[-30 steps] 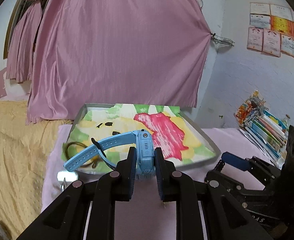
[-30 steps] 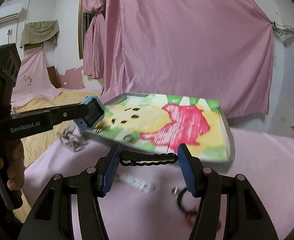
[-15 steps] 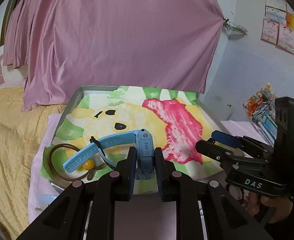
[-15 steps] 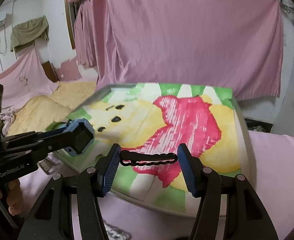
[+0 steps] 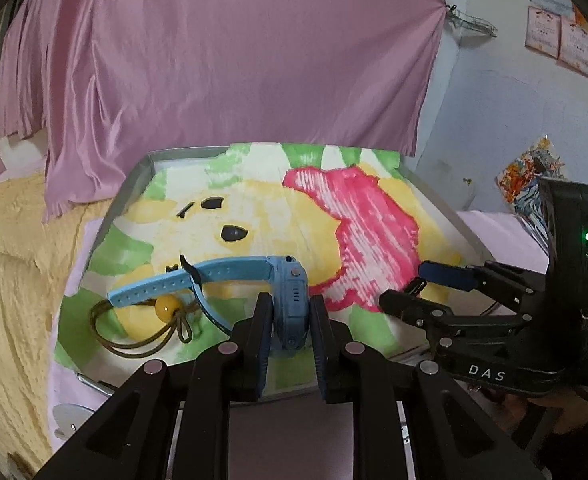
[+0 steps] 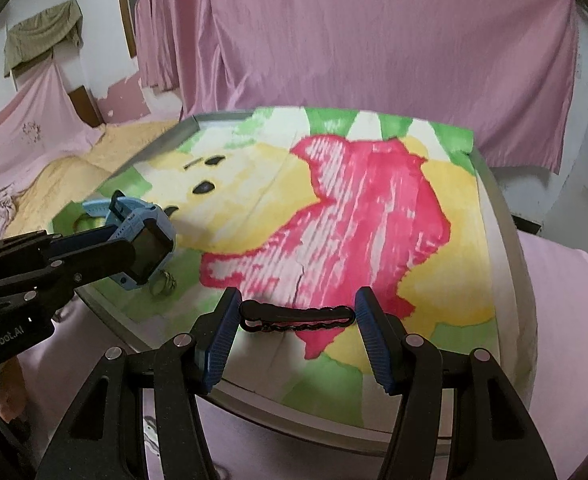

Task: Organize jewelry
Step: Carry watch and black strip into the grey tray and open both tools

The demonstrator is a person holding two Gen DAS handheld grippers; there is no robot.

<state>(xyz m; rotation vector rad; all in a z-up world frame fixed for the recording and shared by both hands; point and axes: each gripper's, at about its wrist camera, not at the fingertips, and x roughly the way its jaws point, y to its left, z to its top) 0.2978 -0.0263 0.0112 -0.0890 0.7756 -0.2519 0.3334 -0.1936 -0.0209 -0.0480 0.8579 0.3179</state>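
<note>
Sitting clamped between the left fingers (image 5: 263,316), blue watch (image 5: 290,300).

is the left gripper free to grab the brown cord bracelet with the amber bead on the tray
Probably not yet: the left gripper is shut on the blue plastic watch. The brown cord bracelet lies uncovered on the tray just beyond.

Pink curtain (image 5: 230,72) draped behind, pale wall (image 5: 490,120) with papers, yellow bedspread (image 5: 10,280) at left
</note>
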